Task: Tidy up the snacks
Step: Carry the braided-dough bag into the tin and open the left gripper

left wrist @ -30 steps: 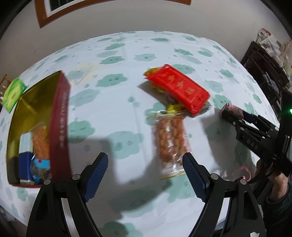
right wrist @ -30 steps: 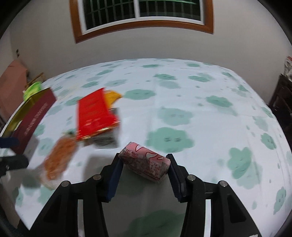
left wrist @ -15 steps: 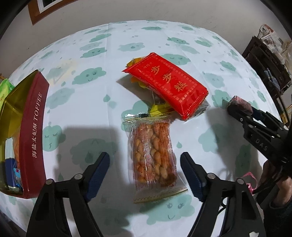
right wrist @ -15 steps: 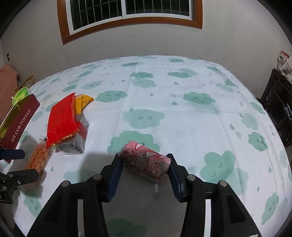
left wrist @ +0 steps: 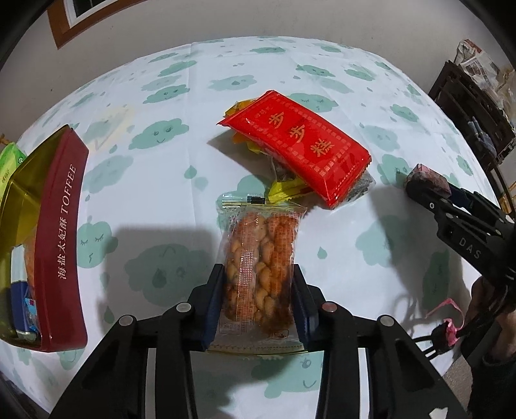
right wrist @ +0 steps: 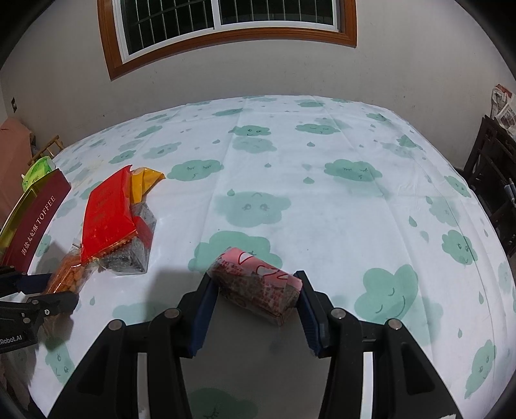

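My left gripper is shut on a clear packet of orange twisted crackers lying on the cloud-print tablecloth. Just beyond it a red snack pack lies on top of yellow and grey packets. The open maroon TOFFEE tin stands at the left with several snacks inside. My right gripper is shut on a pink wrapped snack, held just above the table; it also shows in the left wrist view. The red pack and tin sit at its left.
A green packet lies beyond the tin at the table's far left edge. A dark wooden shelf stands off the table's right side. The wall with a window is behind the table.
My left gripper moved forward over the cracker packet and closed on it. My right gripper kept hold of the pink snack and stayed roughly in place.
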Demonstrator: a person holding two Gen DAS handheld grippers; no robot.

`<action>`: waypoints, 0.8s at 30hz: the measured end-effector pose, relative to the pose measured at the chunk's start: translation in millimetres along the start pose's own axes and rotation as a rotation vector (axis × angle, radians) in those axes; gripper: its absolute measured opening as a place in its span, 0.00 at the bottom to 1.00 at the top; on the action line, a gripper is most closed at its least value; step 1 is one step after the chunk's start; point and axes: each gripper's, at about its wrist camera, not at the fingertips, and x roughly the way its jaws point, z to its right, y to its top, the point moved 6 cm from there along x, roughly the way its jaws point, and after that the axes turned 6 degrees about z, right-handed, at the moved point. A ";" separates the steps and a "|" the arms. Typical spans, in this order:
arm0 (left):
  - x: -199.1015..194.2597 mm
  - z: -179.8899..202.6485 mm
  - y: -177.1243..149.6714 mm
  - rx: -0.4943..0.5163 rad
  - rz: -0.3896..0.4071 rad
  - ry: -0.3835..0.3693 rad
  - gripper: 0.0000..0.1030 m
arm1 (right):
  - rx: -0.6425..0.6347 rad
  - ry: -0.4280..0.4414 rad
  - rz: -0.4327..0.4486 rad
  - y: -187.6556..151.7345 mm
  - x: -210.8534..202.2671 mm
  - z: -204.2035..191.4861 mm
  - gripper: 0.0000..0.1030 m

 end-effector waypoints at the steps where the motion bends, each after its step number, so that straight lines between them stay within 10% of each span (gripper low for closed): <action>1: -0.6 -1.0 -1.1 -0.001 -0.002 -0.002 0.34 | 0.000 0.000 0.000 -0.1 0.0 0.1 0.47; 24: -92.8 -125.3 25.4 -0.171 0.186 0.164 0.34 | -0.026 -0.027 -0.005 -0.7 1.2 -3.5 0.47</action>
